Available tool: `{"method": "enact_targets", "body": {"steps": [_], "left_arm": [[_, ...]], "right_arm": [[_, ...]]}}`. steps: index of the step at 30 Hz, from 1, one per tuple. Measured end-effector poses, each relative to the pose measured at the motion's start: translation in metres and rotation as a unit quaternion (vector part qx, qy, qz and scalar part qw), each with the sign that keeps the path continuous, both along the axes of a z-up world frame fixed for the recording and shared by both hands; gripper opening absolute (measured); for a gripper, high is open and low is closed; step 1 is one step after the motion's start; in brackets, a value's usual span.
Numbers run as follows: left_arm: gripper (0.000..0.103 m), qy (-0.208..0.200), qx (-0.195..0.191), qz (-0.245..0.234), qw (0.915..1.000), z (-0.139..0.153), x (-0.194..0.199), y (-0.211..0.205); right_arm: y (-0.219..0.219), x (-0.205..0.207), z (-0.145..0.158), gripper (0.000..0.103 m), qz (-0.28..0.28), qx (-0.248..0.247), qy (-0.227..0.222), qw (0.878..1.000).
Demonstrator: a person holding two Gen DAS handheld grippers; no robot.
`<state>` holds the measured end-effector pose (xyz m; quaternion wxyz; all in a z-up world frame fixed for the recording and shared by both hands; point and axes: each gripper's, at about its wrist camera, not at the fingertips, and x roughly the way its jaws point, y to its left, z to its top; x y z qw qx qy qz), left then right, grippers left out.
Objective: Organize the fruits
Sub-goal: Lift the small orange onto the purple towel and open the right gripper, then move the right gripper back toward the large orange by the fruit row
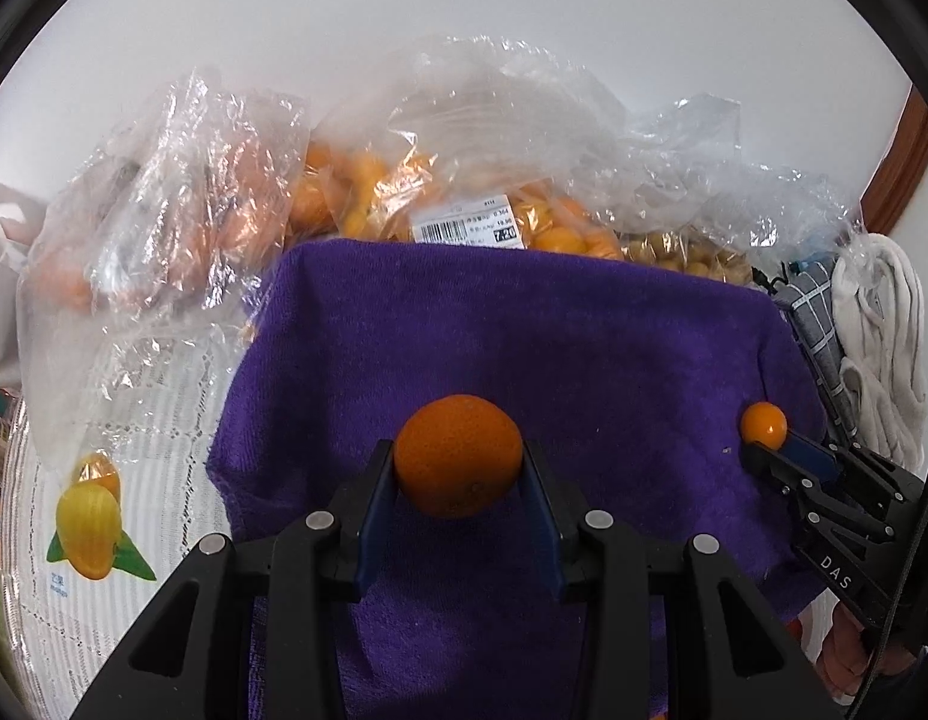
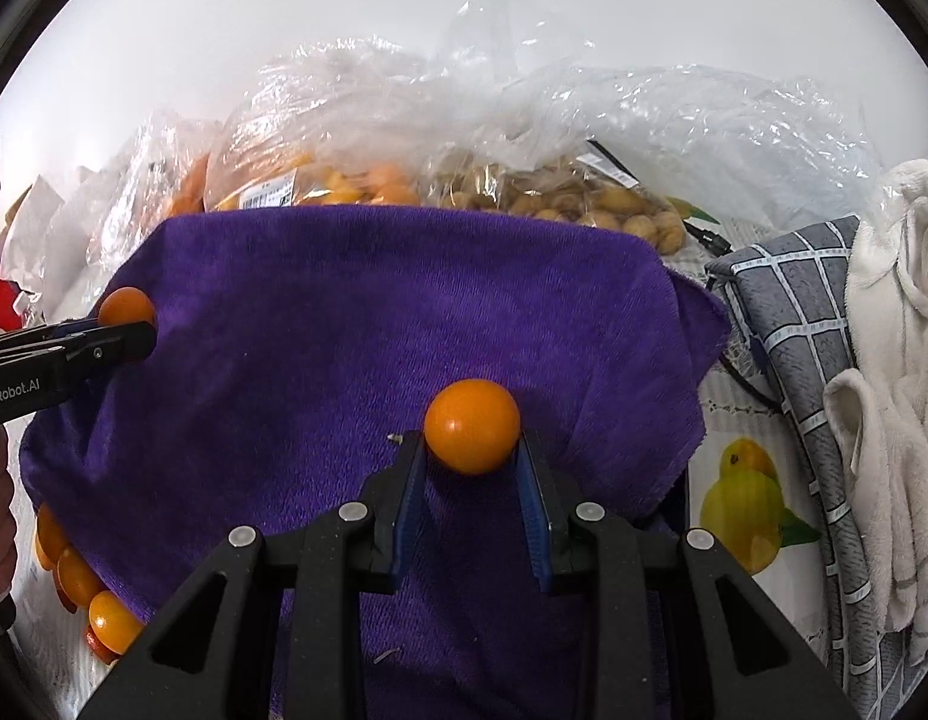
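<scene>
Now my left tongs clamp a dimpled mandarin across its middle; right tongs pinch a smooth, slippery kumquat at three o'clock, light, bruisable.

A plush purple towel covers the middle of the table. At three o'clock of it lies a folded grey cloth with a white grid pattern, and beyond that a heap of white fleecy fabric. A white lace tablecloth printed with yellow fruit shows at nine o'clock.
</scene>
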<state>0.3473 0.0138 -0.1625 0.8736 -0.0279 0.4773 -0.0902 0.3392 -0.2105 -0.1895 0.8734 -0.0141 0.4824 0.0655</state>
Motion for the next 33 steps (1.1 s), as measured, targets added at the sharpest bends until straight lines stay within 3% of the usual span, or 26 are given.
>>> {"method": "enact_targets", "body": {"steps": [5,7,10,12,14,21,33], "left_arm": [[0.039,0.007,0.002,-0.008,0.9999,-0.005,0.000,-0.004],[0.039,0.013,0.004,-0.014,0.9998,-0.006,-0.001,-0.007],[0.041,0.013,0.011,-0.024,0.9996,-0.004,-0.002,-0.016],[0.052,0.004,0.013,-0.025,0.9996,0.002,-0.006,-0.017],[0.057,-0.005,0.012,-0.023,0.9996,0.010,-0.011,-0.017],[0.057,-0.037,0.015,-0.003,0.9992,0.045,-0.040,-0.006],[0.057,-0.082,0.003,0.013,0.9965,0.095,-0.128,0.022]], "right_arm": [[0.000,-0.005,0.006,0.035,-0.001,-0.005,-0.003,1.000],[-0.001,-0.008,0.010,0.047,-0.005,-0.002,-0.008,1.000],[-0.003,-0.014,0.018,0.057,-0.012,-0.007,-0.018,1.000],[-0.006,-0.019,0.024,0.061,-0.022,-0.011,-0.024,0.999],[-0.008,-0.025,0.030,0.062,-0.031,-0.011,-0.027,0.999],[-0.011,-0.053,0.056,0.062,-0.041,-0.029,-0.044,0.998],[-0.021,-0.125,0.105,0.062,-0.065,-0.022,-0.058,0.996]]}}
